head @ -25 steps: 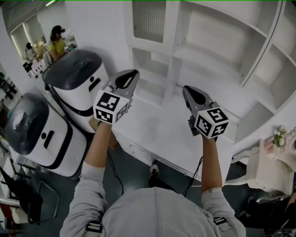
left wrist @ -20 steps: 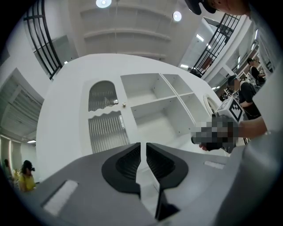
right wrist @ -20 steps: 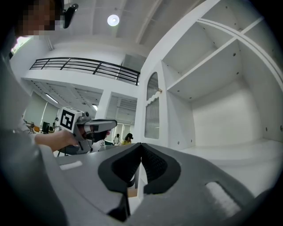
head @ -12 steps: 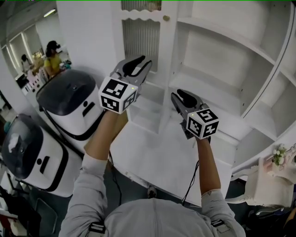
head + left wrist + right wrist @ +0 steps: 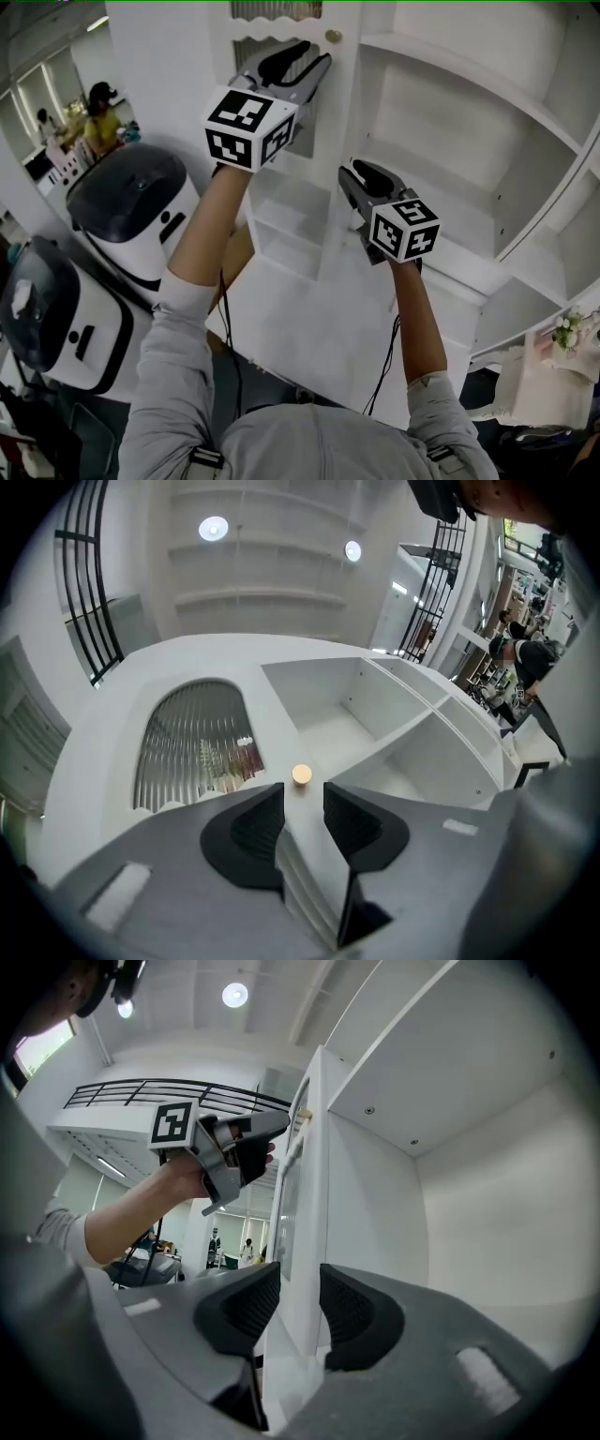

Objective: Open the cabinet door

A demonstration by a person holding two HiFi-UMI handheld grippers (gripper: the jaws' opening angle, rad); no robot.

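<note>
The white cabinet door [image 5: 281, 141] has an arched ribbed-glass panel [image 5: 192, 742] and a small round tan knob [image 5: 333, 36] on its right stile. My left gripper [image 5: 311, 58] is raised to the top of the door. Its jaws are opening, and the knob [image 5: 301, 774] sits just beyond the tips, in line with the gap of the left gripper [image 5: 303, 808]. My right gripper [image 5: 352, 176] is lower, at the door's right edge, jaws opening. The door edge [image 5: 309, 1194] shows in the gap of the right gripper [image 5: 300, 1302], and the pads do not press on it.
Open white shelves [image 5: 450, 103] fill the cabinet right of the door. A white desk top [image 5: 309, 328] lies below. Two white and dark-grey machines [image 5: 131, 206] [image 5: 47, 309] stand on the left. A small white stand with flowers [image 5: 562, 337] is at the lower right. People [image 5: 98, 117] stand far left.
Both grippers have moved toward the cabinet. The left has risen from desk level up to the knob. Both pairs of jaws have gone from shut to open.
</note>
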